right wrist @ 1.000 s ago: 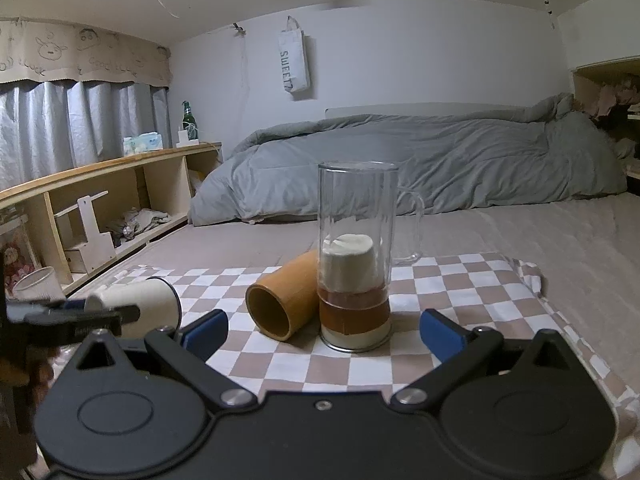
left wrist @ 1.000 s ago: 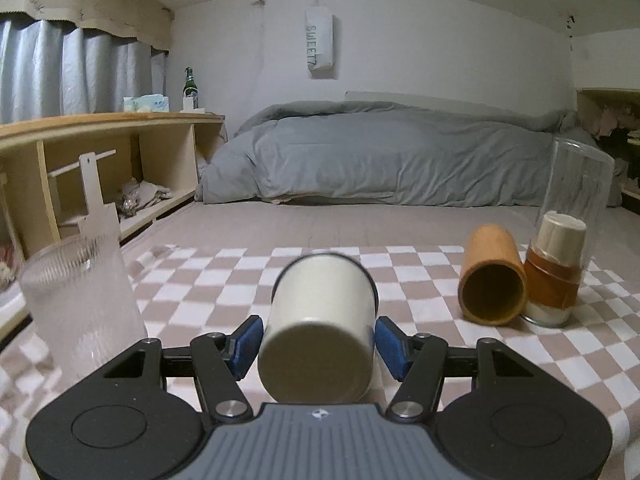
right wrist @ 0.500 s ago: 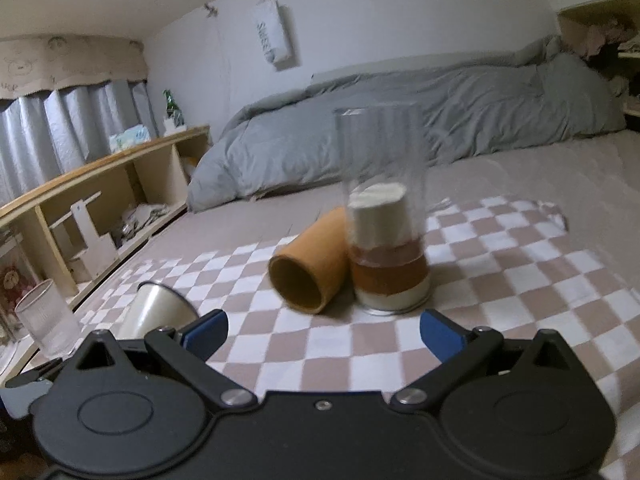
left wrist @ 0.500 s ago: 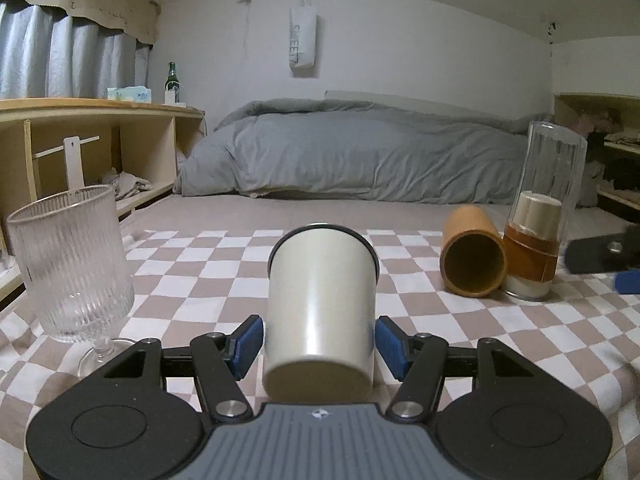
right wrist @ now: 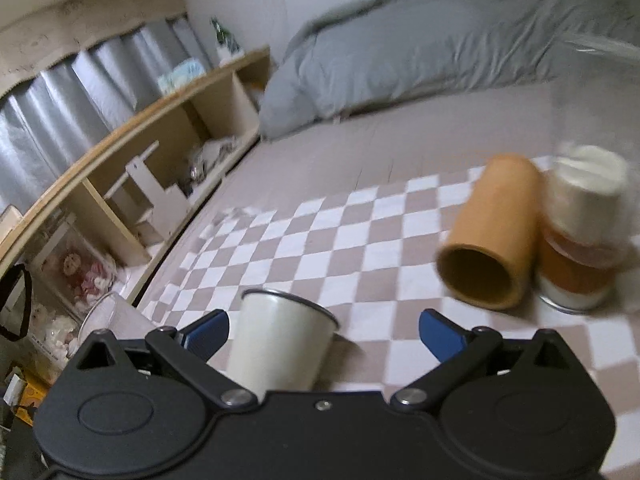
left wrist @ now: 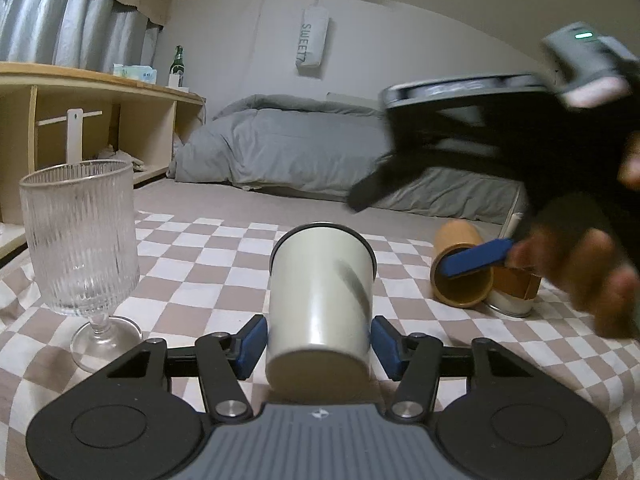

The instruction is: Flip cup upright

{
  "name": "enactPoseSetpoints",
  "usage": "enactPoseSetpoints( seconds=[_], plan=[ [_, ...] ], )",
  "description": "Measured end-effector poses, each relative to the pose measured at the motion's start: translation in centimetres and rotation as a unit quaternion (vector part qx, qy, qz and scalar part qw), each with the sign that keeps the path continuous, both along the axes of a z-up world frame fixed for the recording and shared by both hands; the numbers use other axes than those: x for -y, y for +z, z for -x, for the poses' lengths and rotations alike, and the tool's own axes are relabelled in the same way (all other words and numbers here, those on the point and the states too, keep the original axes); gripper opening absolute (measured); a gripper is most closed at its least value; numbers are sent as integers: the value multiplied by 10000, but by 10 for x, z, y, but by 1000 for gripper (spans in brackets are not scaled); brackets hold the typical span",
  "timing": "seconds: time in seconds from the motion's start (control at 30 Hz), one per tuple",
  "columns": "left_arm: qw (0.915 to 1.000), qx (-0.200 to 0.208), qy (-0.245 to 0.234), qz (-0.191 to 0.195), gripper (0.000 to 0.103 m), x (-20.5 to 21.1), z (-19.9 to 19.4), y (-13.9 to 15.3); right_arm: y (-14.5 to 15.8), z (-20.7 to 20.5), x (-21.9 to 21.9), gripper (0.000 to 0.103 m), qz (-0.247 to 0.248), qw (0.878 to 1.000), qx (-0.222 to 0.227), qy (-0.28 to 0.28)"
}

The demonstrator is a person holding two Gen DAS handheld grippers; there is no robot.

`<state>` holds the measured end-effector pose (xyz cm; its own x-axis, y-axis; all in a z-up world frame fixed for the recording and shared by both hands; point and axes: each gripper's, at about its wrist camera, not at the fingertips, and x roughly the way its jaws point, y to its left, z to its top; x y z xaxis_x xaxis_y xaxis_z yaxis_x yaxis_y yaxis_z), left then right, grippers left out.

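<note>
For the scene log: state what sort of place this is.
Most likely a bedroom at home: a grey duvet heaped on a bed behind the checkered cloth, curtains at the window, and a low wooden shelf unit along the wall.

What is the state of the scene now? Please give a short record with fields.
cream cup: standing upright on the checkered cloth, between the left gripper fingers
left gripper: open, pads beside the cup
right gripper: open, holding nothing
orange cup: lying on its side
ribbed glass: upright
</note>
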<state>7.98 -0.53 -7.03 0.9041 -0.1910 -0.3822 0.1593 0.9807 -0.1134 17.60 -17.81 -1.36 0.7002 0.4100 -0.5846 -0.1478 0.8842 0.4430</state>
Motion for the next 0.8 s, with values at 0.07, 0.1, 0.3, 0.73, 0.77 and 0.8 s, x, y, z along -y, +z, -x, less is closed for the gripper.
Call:
enactPoseSetpoints(
  seconds=[0.07,0.1,0.3,0.73,0.77,0.8],
  plan=[
    [10000,-19,-7,80,58,-3,0,-1,-2,-22,-6,99,-104,9991,-385,149],
    [9999,-34,-11,113,58,-5,0,-1,-5,-31,-9,98,-116,9984,-510,225],
    [9999,-56,-70,106,57,-8,1,0,-22,-71,-17,90,-317,9918,-1111,553],
    [9998,23,-69,172,55,-14,3,1,-21,-63,-41,82,-155,9918,-696,1064],
    [9999,48,-14,125,54,-13,3,0,-12,-55,-45,82,73,9924,-405,1159],
    [9999,74,50,74,53,-13,2,0,-3,-48,-50,82,268,9919,-161,1235]
  ],
)
